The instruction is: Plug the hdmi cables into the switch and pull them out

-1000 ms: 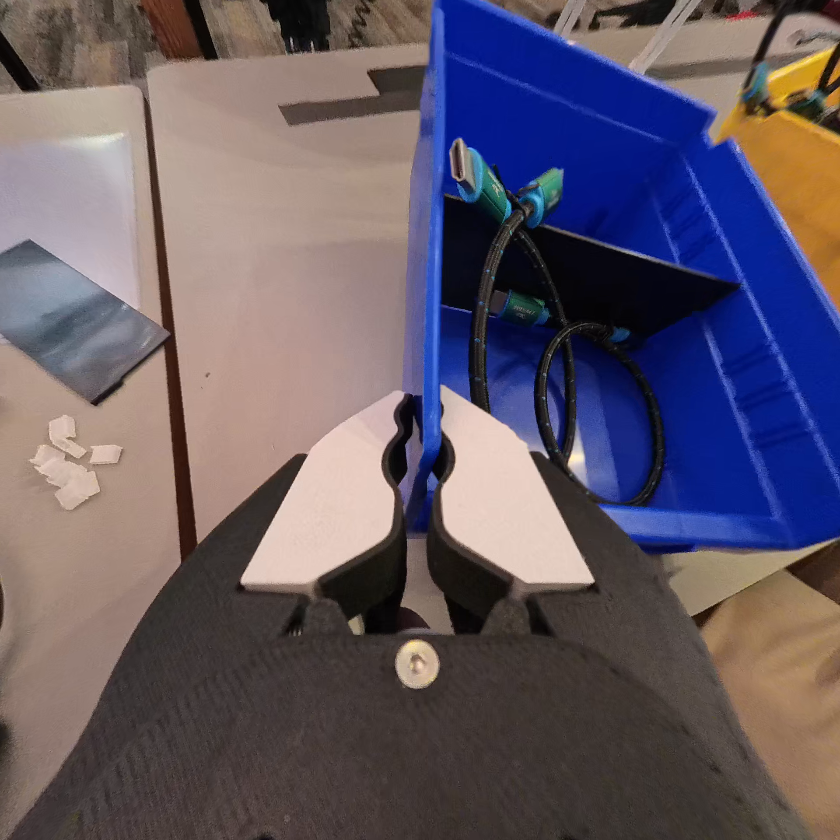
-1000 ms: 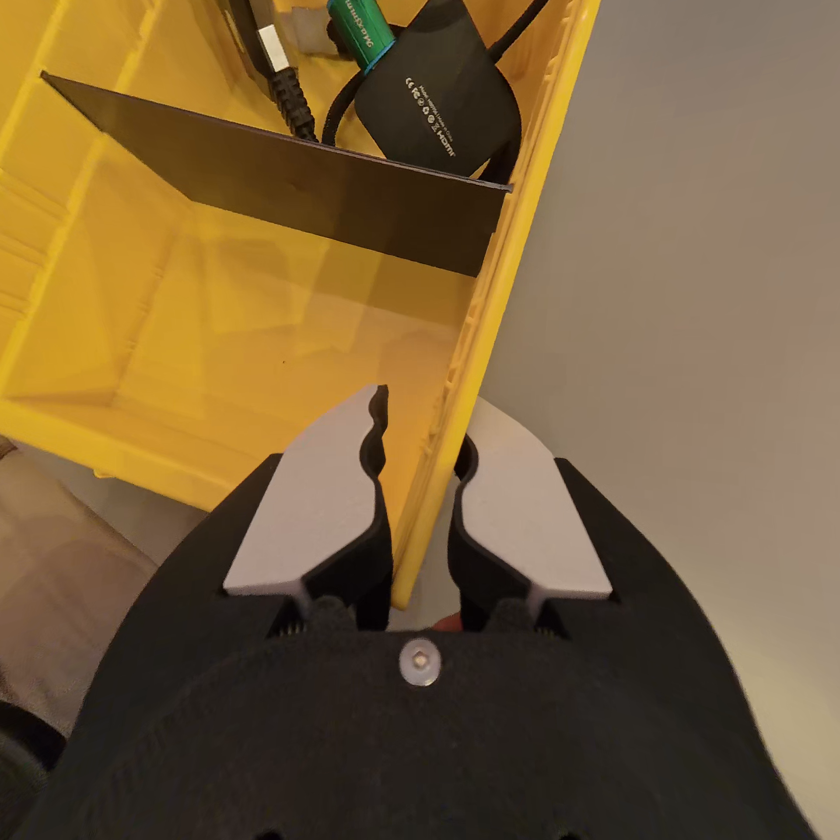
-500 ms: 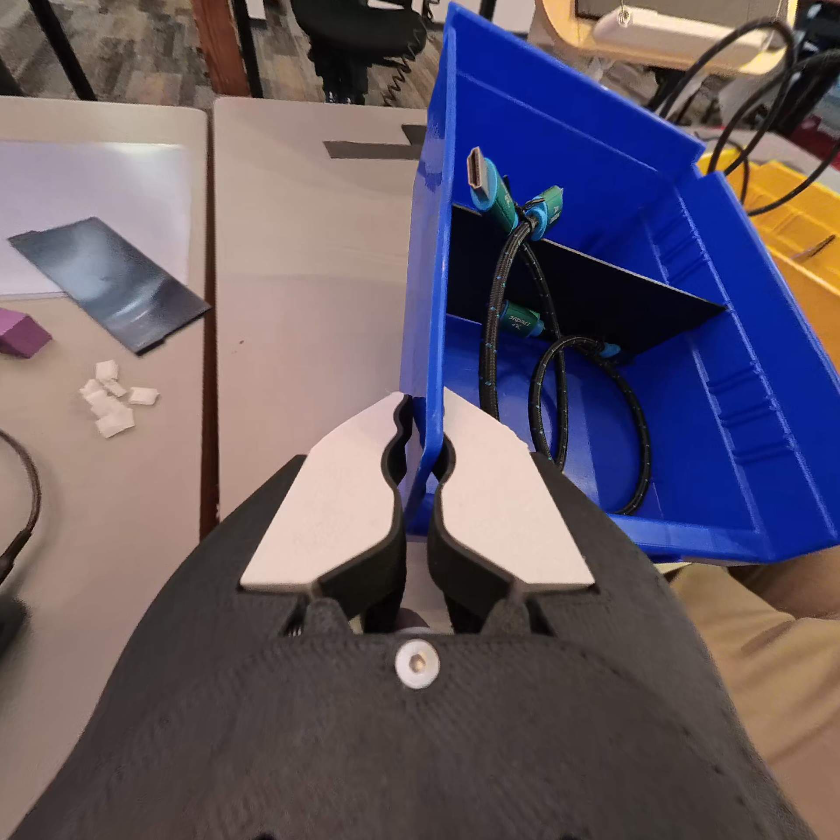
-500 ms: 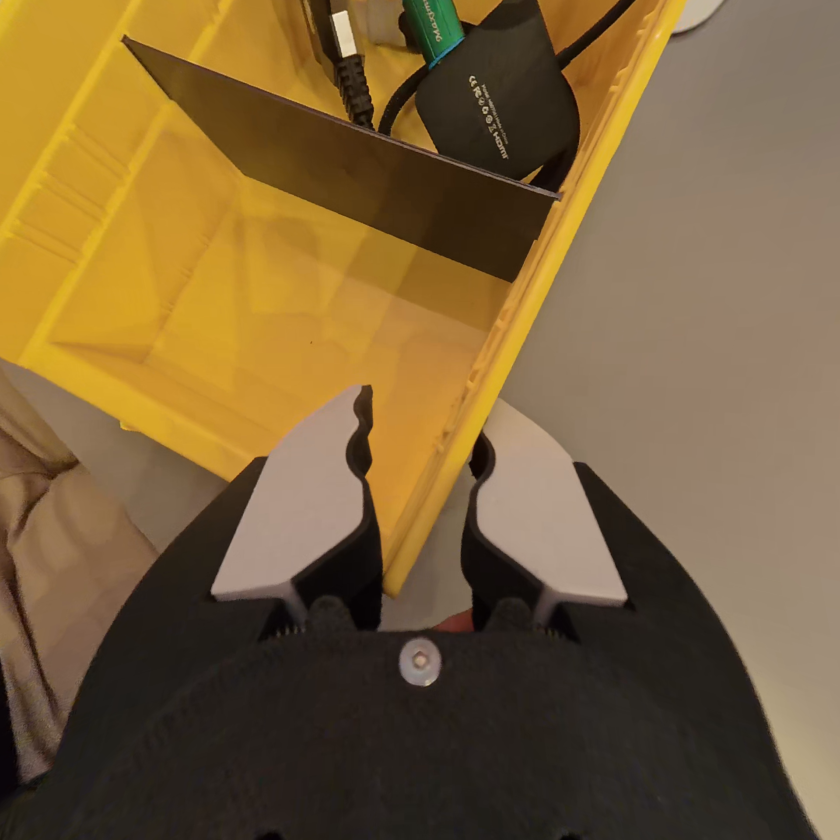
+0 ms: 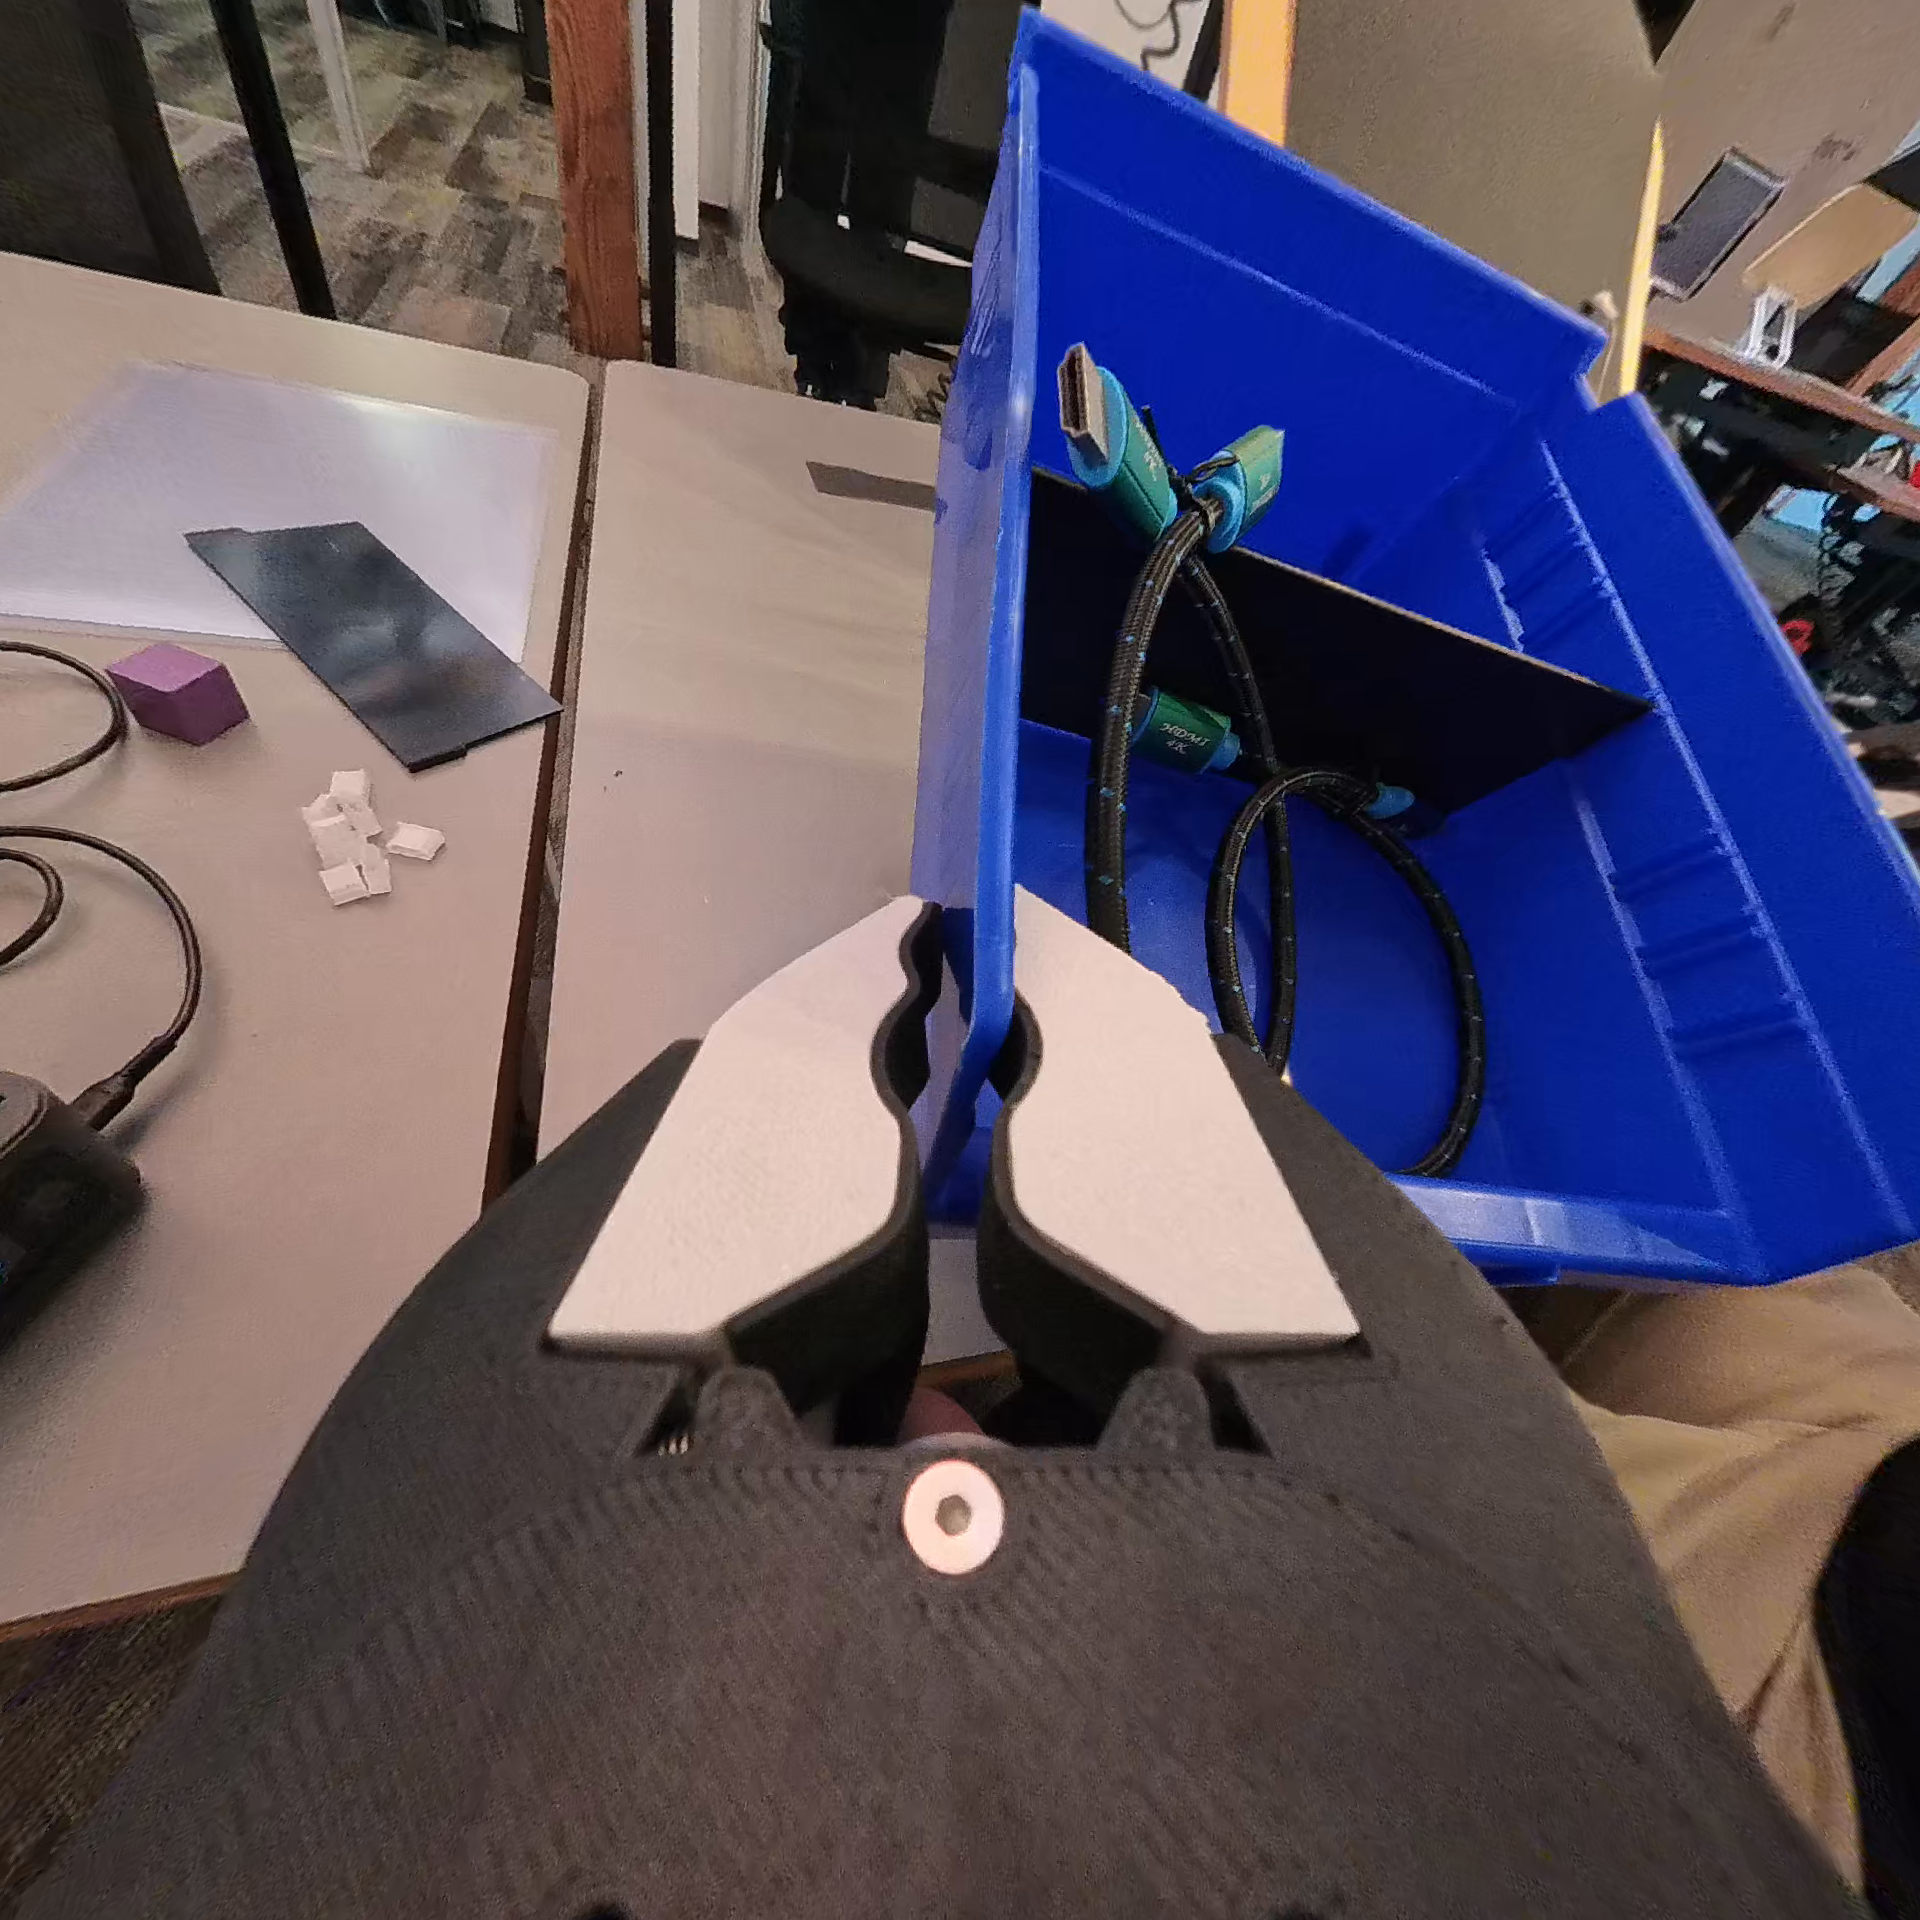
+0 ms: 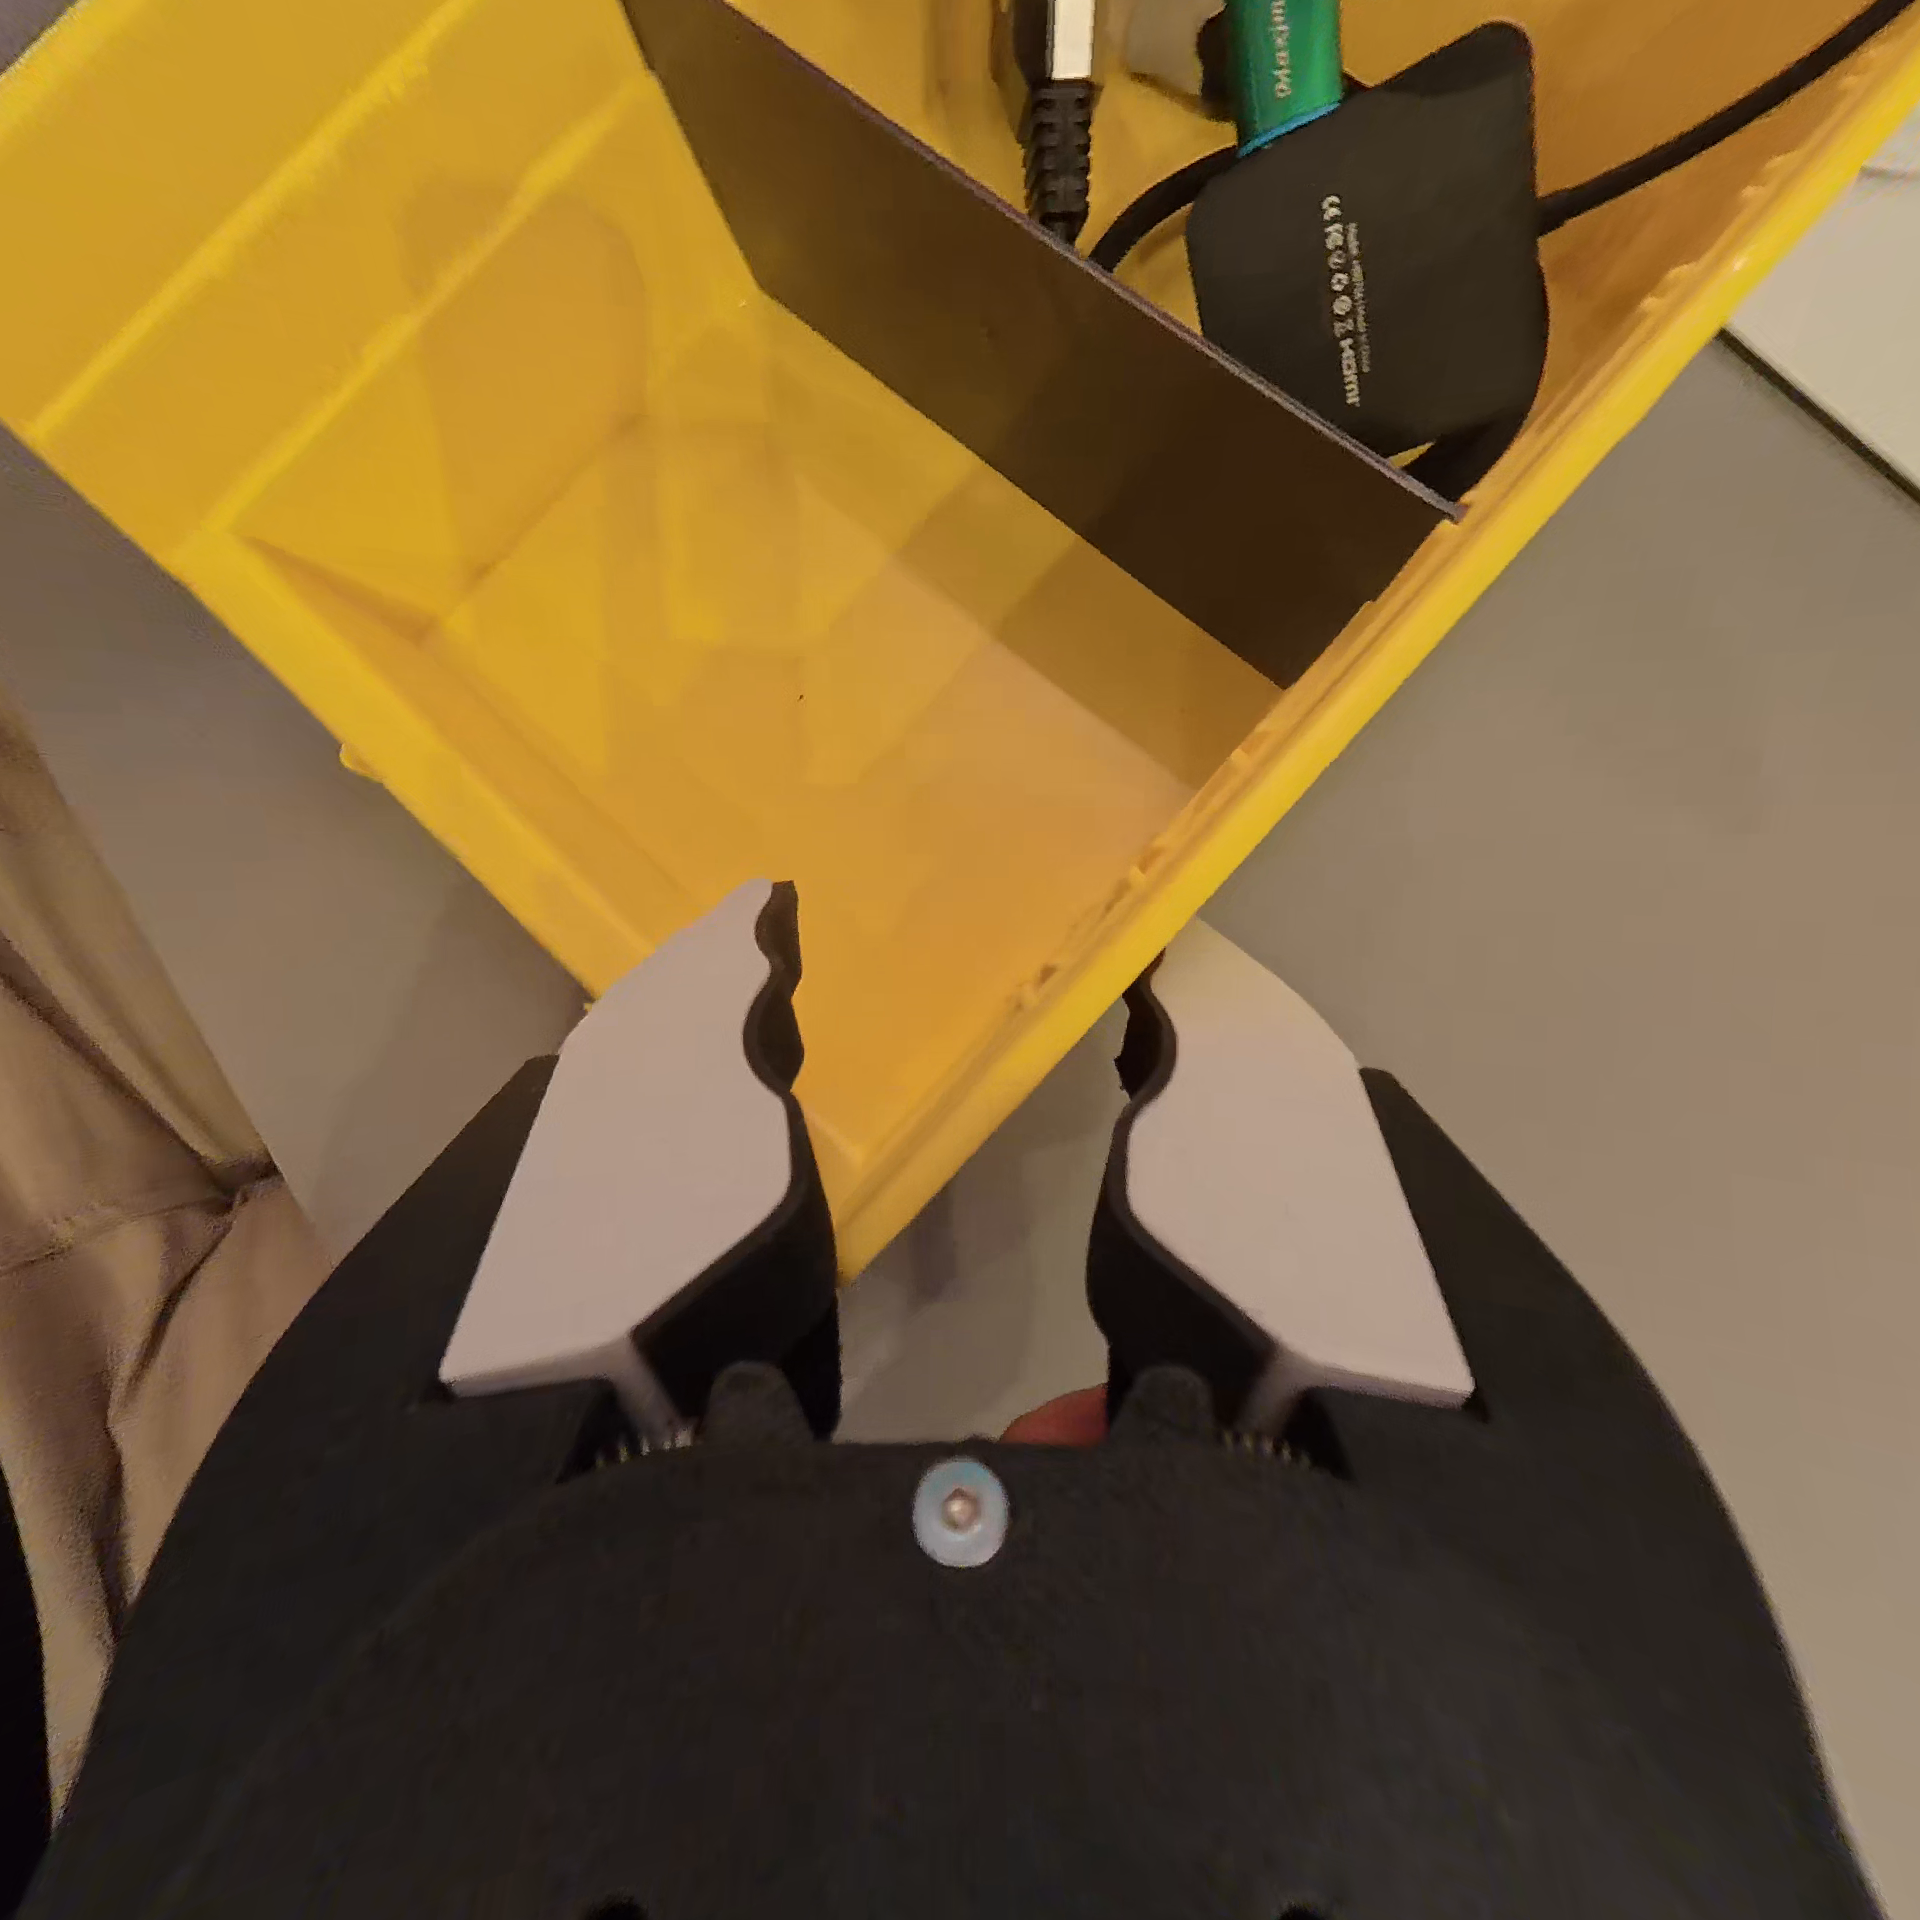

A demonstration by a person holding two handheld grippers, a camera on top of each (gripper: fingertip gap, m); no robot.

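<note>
1. Left wrist view: the left gripper (image 5: 971,971) is clamped on the near side wall of the blue bin (image 5: 1714,935), one finger outside and one inside.
2. Blue bin contents: a black divider (image 5: 1340,665) crosses the bin. The braided HDMI cables (image 5: 1247,935) lie coiled on the floor in front of it, and one teal plug (image 5: 1117,442) stands up above the divider against the side wall.
3. Right wrist view: the right gripper (image 6: 961,961) is spread wide, straddling the side wall of the yellow bin (image 6: 312,312); neither finger visibly presses the wall.
4. Yellow bin contents: behind its black divider (image 6: 1039,343) sits the black switch (image 6: 1382,270), with a green plug (image 6: 1283,62) touching its far end; whether it is seated cannot be told.
5. Grey table (image 5: 727,644) beside the blue bin carries a purple block (image 5: 177,691) and white scraps (image 5: 358,836).
</note>
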